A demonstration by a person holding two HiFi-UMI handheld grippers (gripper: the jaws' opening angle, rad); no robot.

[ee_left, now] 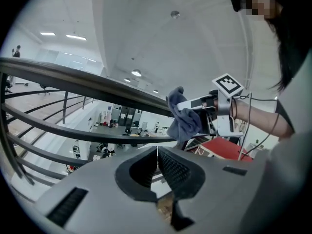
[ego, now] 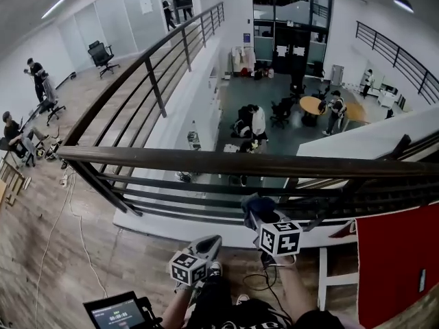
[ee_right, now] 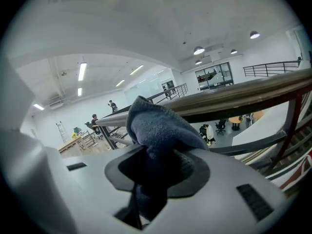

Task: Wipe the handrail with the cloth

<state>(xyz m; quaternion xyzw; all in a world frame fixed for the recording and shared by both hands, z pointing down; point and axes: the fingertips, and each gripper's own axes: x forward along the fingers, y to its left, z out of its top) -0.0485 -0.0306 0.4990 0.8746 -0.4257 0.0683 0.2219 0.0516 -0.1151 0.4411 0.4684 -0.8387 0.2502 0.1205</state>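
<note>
A person stands on a mezzanine and holds two grippers in front of a brown handrail (ego: 206,162) that crosses the head view from side to side. The right gripper (ee_right: 161,165) pinches one dark blue-grey cloth (ee_right: 156,126), which bunches up out of its jaws. The cloth is raised just below the top rail, and no view shows whether it touches. The left gripper (ee_left: 157,165) is lower and nearer the body, its jaws pressed together with nothing between them.

Several thin dark bars (ego: 206,196) run under the rail, between the cloth and the drop beyond. A second run of railing (ego: 161,64) goes off along the left edge of the opening.

A red panel (ego: 398,252) stands at the right, with a white frame (ego: 336,274) beside it. One small lit screen (ego: 115,314) sits at the bottom left. A thin cable (ego: 79,225) trails over the wood plank floor (ego: 48,252).

The room is a white, open office hall with strip ceiling lights. Two people (ego: 34,70) are on the upper floor at far left, near a black office chair (ego: 101,52). More people and a round table (ego: 312,105) are on the ground floor below.
</note>
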